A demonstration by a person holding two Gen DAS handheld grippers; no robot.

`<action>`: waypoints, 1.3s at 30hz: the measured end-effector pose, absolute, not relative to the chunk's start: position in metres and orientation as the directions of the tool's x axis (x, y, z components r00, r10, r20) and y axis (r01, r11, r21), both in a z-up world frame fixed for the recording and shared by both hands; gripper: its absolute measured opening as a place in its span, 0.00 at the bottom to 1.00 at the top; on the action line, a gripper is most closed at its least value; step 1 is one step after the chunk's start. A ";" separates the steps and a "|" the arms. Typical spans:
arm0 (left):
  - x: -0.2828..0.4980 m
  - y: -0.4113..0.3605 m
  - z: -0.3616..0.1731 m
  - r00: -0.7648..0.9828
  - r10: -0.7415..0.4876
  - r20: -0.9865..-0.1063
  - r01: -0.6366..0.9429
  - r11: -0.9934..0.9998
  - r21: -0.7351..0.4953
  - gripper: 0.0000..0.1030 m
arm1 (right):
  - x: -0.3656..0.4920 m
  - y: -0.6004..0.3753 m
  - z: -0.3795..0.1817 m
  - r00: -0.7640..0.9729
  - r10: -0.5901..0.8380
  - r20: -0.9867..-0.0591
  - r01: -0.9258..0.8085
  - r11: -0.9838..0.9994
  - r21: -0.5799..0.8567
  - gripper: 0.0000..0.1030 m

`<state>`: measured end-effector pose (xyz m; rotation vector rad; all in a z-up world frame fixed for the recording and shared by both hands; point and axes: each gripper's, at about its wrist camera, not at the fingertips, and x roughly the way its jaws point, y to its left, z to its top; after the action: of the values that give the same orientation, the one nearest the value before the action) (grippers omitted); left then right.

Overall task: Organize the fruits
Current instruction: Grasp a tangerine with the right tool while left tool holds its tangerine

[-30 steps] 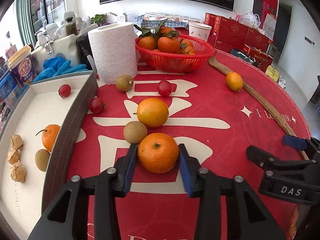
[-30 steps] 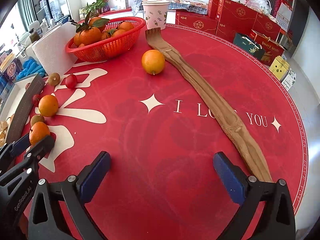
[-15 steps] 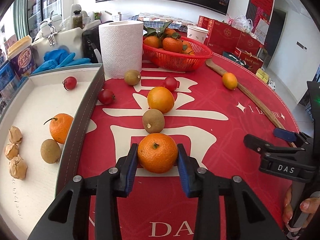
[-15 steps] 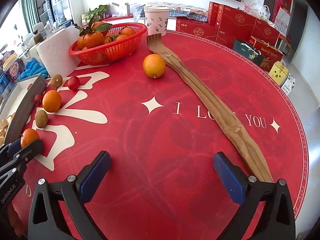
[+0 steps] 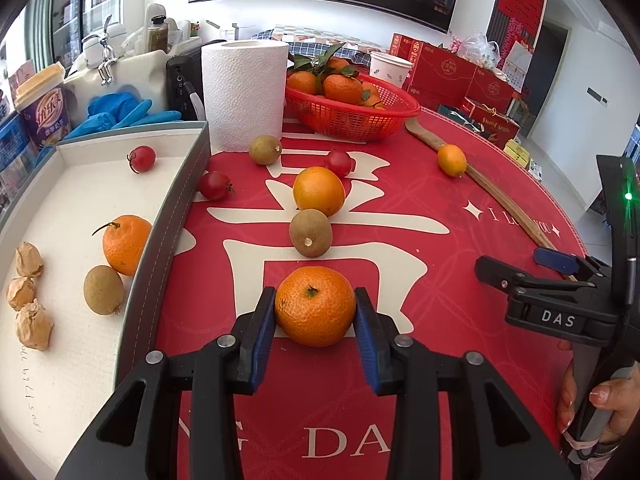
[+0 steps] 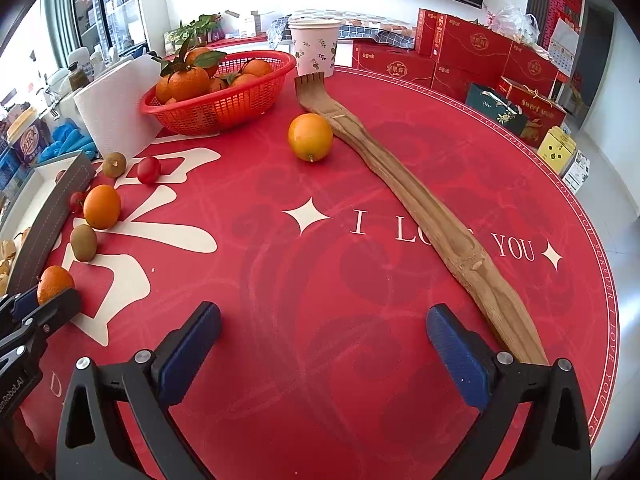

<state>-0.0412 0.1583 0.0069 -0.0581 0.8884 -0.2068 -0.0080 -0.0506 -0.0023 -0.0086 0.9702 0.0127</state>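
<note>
Meanwhile, in the left wrist view the scene has slid rightward around our clamped tangerine (image 5: 315,305): a second ago the tray (image 5: 160,264) filled only the left edge of the frame, and now its white floor spreads across the whole left third, so we judge the carry toward it is under way. The left gripper (image 5: 315,312) holds that tangerine between its blue pads at lower centre, over the red tablecloth (image 5: 460,208). Going left to right: the tray holds three papery husked fruits, a kiwi (image 5: 103,289), an orange (image 5: 126,244) and a cherry tomato (image 5: 142,158) (upper left). Right of its wall, loose fruit waits on the cloth. At upper centre the red basket (image 5: 352,118) is piled with leafy tangerines. In the right wrist view the right gripper (image 6: 322,344) gapes wide over bare cloth, holding nothing.
</note>
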 end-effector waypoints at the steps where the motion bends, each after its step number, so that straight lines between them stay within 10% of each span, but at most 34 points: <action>1: -0.043 0.159 0.007 0.612 -0.207 -0.763 0.157 0.978 -0.139 0.40 | -0.007 -0.049 -0.002 0.565 0.007 -0.825 -0.015 1.000 -0.002 1.00; 10: -0.048 0.164 0.007 0.609 -0.231 -0.759 0.160 0.973 -0.167 0.40 | 0.014 -0.008 -0.001 0.564 0.091 -0.820 -0.108 0.993 0.036 1.00; 18: -0.049 0.168 0.007 0.609 -0.244 -0.755 0.159 0.970 -0.185 0.40 | 0.048 0.013 0.009 0.485 0.455 -0.747 -0.184 0.888 0.422 1.00; 23: -0.050 0.169 0.007 0.609 -0.250 -0.753 0.159 0.968 -0.193 0.40 | 0.061 0.058 0.010 0.482 0.411 -0.774 -0.260 0.910 0.322 0.98; 28: -0.051 0.169 0.007 0.609 -0.248 -0.754 0.159 0.969 -0.191 0.40 | 0.062 0.084 0.008 0.516 0.286 -0.807 -0.294 0.945 0.146 0.71; 31: -0.051 0.167 0.007 0.609 -0.238 -0.756 0.159 0.971 -0.177 0.40 | 0.056 0.091 0.007 0.551 0.218 -0.806 -0.288 0.956 0.061 0.33; 39: -0.049 0.165 0.008 0.609 -0.233 -0.758 0.160 0.972 -0.170 0.40 | 0.035 0.041 0.011 0.536 0.252 -0.806 -0.199 0.965 0.170 0.33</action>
<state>-0.0490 0.1646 0.0075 -0.0880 0.8877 -0.2270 0.0348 0.0406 0.0107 0.0602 0.9685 0.2685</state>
